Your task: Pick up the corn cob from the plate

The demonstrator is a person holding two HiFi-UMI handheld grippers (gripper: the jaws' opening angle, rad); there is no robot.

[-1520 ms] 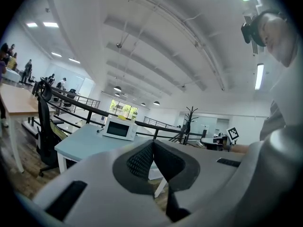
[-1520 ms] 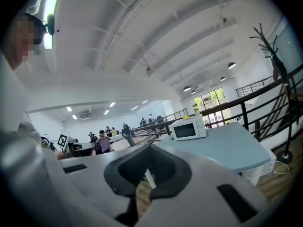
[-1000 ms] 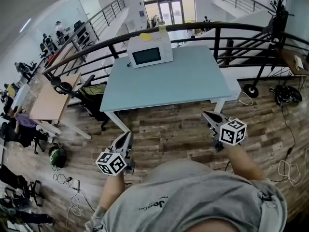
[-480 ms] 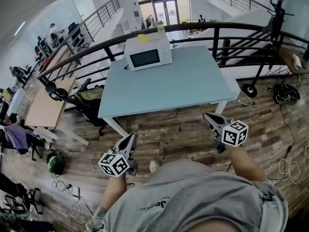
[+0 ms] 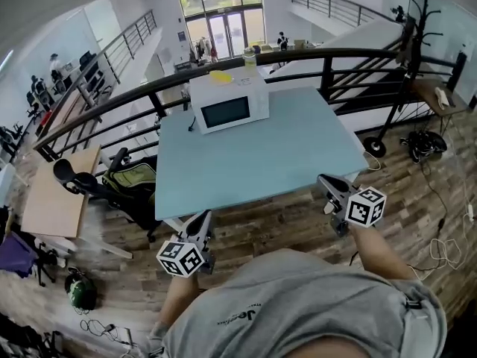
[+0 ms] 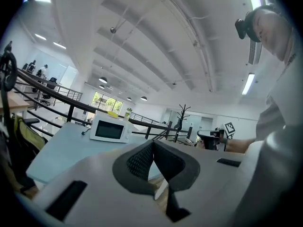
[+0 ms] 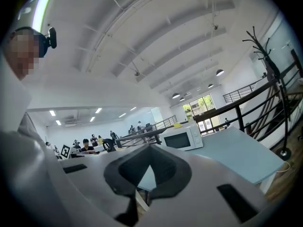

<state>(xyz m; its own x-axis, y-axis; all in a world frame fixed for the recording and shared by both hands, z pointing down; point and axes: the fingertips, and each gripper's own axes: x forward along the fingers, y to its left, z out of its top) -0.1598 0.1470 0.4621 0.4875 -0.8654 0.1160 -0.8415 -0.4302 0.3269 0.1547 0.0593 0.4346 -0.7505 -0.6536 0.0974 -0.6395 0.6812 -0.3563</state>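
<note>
Facing the blue tabletop (image 5: 291, 151) bearing a microwave (image 5: 227, 103), left tool (image 5: 203, 219) and right tool (image 5: 326, 180), jaws pressed together, hold nothing.

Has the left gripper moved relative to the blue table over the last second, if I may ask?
Yes. The left gripper has come nearer the table's near edge; less floor shows between them.

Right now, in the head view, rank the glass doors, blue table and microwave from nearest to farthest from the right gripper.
1. Blue table, just ahead of the right gripper.
2. Microwave, at the table's far left.
3. Glass doors, far background.
</note>
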